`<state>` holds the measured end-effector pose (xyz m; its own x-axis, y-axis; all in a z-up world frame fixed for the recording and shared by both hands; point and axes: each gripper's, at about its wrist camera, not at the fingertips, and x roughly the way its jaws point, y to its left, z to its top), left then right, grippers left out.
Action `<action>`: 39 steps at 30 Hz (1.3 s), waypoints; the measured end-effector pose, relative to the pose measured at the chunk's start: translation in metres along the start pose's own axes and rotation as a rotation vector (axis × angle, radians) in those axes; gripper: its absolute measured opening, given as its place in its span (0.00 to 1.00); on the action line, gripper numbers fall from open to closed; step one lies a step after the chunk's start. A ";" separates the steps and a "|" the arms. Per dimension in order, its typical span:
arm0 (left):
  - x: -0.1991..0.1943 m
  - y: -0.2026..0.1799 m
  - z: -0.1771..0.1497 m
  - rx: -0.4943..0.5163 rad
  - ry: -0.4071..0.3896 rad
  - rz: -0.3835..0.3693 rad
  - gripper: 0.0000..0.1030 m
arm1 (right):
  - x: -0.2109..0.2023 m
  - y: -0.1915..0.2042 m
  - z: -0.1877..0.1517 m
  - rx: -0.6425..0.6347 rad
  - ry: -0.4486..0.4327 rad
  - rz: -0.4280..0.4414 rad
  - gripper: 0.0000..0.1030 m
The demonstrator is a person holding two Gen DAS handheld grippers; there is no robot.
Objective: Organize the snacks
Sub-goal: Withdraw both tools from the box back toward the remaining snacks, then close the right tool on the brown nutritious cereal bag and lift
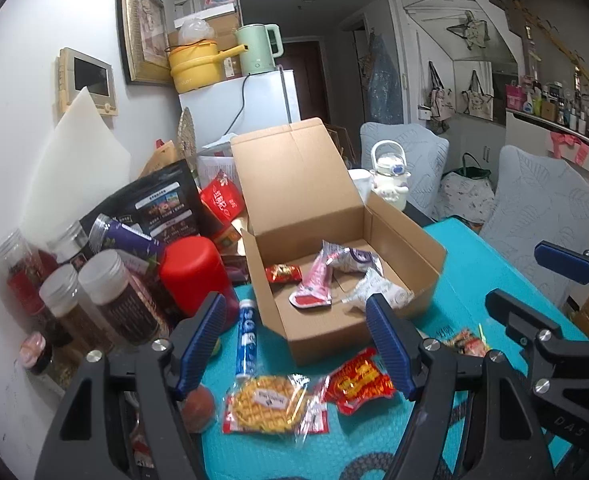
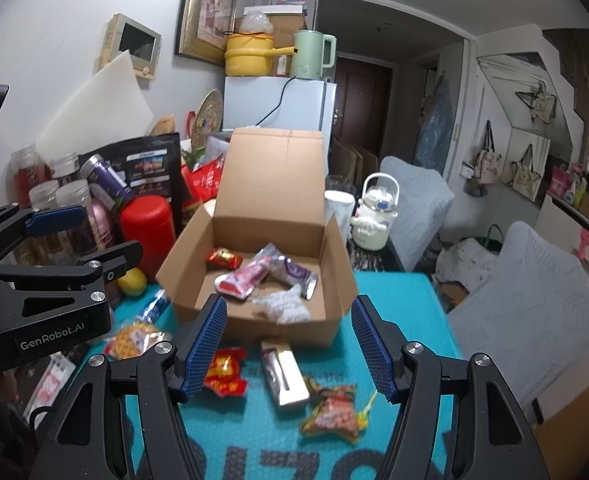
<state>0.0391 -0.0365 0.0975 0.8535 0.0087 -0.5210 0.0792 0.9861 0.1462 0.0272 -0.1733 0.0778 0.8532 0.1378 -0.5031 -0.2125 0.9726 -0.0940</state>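
While its lid stands upright, brown cardboard box (image 2: 254,322), crinkled snack packets (image 2: 272,276) inside

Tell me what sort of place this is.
Probably a small lived-in flat: a fridge with a kettle on top, tote bags hung on the wall, and cushioned chairs beside the table.

Teal mat (image 2: 394,312) (brown box (image 2: 270,184))
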 end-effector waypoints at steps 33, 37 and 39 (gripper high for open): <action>0.057 -0.071 -0.094 0.055 0.177 -0.187 0.70 | 0.053 -0.049 -0.122 0.199 0.229 -0.054 0.63; 0.074 -0.077 -0.093 0.043 0.194 -0.189 0.70 | 0.070 -0.062 -0.126 0.214 0.256 -0.042 0.63; 0.083 -0.080 -0.092 0.039 0.204 -0.189 0.70 | 0.081 -0.067 -0.128 0.215 0.270 -0.036 0.63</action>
<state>0.0558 -0.0990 -0.0345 0.7009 -0.1377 -0.6999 0.2505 0.9662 0.0607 0.0497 -0.2517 -0.0662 0.6957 0.0763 -0.7143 -0.0552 0.9971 0.0527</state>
